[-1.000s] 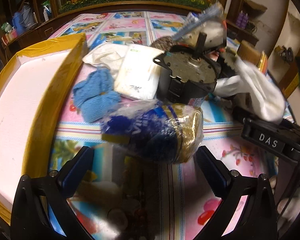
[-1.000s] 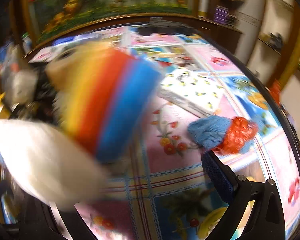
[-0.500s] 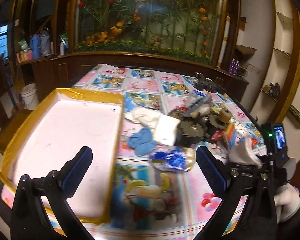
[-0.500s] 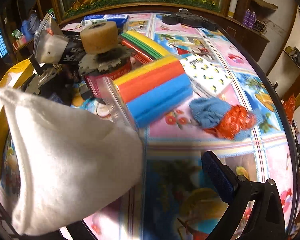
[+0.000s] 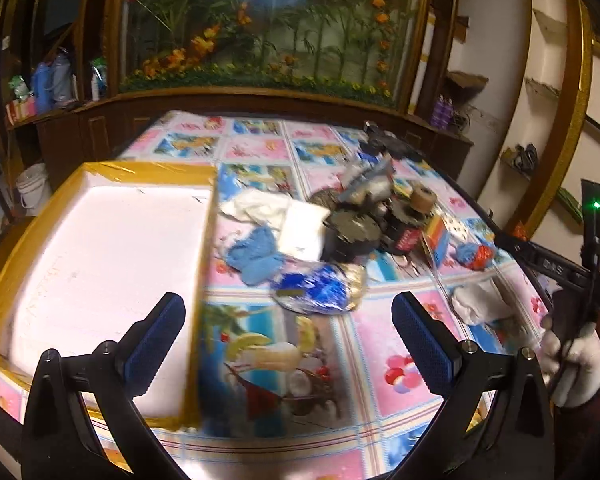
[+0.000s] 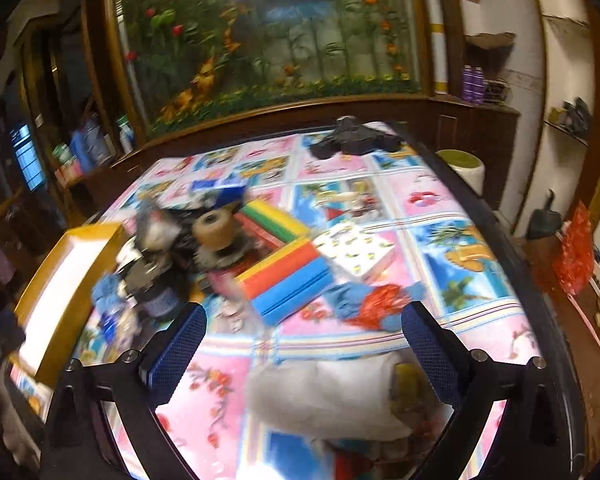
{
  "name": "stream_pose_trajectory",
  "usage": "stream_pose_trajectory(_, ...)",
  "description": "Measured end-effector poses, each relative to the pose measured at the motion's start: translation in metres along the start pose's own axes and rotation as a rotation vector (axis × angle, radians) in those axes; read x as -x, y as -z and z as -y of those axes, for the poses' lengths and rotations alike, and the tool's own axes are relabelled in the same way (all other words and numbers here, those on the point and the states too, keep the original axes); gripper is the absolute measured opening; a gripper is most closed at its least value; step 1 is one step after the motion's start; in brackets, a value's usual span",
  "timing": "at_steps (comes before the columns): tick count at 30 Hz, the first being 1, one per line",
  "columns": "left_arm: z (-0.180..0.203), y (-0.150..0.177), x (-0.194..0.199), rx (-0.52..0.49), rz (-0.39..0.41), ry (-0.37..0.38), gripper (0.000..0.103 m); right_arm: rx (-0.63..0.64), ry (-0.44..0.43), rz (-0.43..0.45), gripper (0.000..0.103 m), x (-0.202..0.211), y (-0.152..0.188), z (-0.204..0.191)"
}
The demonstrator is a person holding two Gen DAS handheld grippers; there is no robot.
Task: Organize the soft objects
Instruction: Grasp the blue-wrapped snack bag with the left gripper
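Observation:
A white soft cloth [image 6: 324, 396] lies on the table below my open right gripper [image 6: 302, 344]; it also shows in the left wrist view [image 5: 480, 304]. My left gripper [image 5: 288, 340] is open and empty above the table's near edge. A blue knitted piece [image 5: 256, 256], a white cloth [image 5: 260, 208] and a white packet [image 5: 302, 232] lie beside the yellow-rimmed white tray [image 5: 100, 256]. A blue and gold bag [image 5: 320, 288] lies in front of them. A blue and red knitted piece [image 6: 372, 300] lies near rainbow sponges [image 6: 288, 276].
A pile of dark hard parts [image 5: 364, 224] with a tape roll [image 6: 214, 232] sits mid-table. A patterned box [image 6: 356, 248] lies right of the sponges. A dark object [image 6: 356, 140] rests at the far edge. Wooden cabinets surround the table.
Both grippers have pulled back and up from the pile. My right gripper has let go of the white cloth, which now lies on the table below it.

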State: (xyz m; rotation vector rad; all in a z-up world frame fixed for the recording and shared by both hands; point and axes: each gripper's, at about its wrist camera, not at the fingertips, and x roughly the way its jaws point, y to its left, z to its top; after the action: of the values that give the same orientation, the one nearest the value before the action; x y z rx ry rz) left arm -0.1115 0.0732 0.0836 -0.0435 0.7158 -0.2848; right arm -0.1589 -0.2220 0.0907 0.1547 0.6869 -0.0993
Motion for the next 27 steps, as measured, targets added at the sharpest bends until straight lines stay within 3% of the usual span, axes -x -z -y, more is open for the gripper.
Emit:
stream_pose_trajectory(3,0.016,-0.004,-0.022,-0.026,-0.083,-0.026,0.103,0.012,0.107,0.034,0.099,-0.01,0.003,0.009)
stream_pose_trajectory(7,0.02,-0.019,-0.045,-0.006,-0.127,-0.067,0.103,0.018,0.154,0.037,0.099,-0.016,0.013,0.003)
stream_pose_trajectory(10,0.023,-0.032,-0.065,0.017,-0.149,-0.067,0.103,0.04,0.144,0.072,0.099,-0.002,0.014,-0.004)
stream_pose_trajectory(15,0.031,-0.037,-0.111,-0.008,-0.252,-0.1,0.102,0.018,0.139,0.054,0.099,-0.021,0.009,-0.003)
stream_pose_trajectory(16,0.032,-0.034,-0.117,-0.026,-0.284,-0.114,0.098,0.0,0.135,0.054,0.099,-0.021,0.009,0.002)
stream_pose_trajectory(17,0.033,-0.028,-0.121,-0.041,-0.329,-0.101,0.085,-0.019,0.133,0.055,0.099,-0.02,0.009,0.006)
stream_pose_trajectory(18,0.033,-0.021,-0.122,-0.048,-0.373,-0.071,0.081,-0.036,0.129,0.055,0.099,-0.019,0.009,0.008)
stream_pose_trajectory(20,0.038,-0.009,-0.107,-0.104,-0.381,-0.039,0.081,-0.062,0.122,0.054,0.099,-0.018,0.009,0.013)
stream_pose_trajectory(22,0.04,0.003,-0.082,-0.152,-0.409,0.058,0.081,-0.076,0.115,0.059,0.099,-0.017,0.01,0.016)
stream_pose_trajectory(24,0.038,0.012,-0.055,-0.192,-0.386,0.13,0.081,-0.079,0.108,0.063,0.1,-0.016,0.01,0.016)
stream_pose_trajectory(27,0.024,0.013,-0.02,-0.182,-0.313,0.159,0.082,-0.078,0.099,0.064,0.1,-0.016,0.011,0.015)
